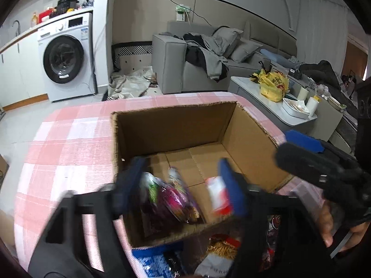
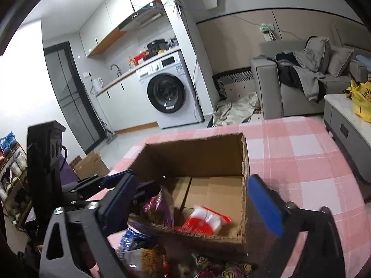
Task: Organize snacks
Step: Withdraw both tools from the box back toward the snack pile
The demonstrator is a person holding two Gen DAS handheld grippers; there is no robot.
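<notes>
Snacks lie lengthwise toward box (image 1: 176, 125) back; both hand-held grippers gape, empty.

Cardboard box (image 1: 176, 125) sits on the table (image 1: 69, 143), open top. Inside it: a purple snack bag (image 1: 171, 199) at the left, a red-white packet (image 2: 205, 220) to its right, rest of floor bare. More snack packs (image 2: 148, 254) lie on table in front of box. Washing machine (image 1: 67, 58) behind at left, sofa (image 1: 208, 64) behind at right, side table (image 1: 273, 106) right of the box
</notes>
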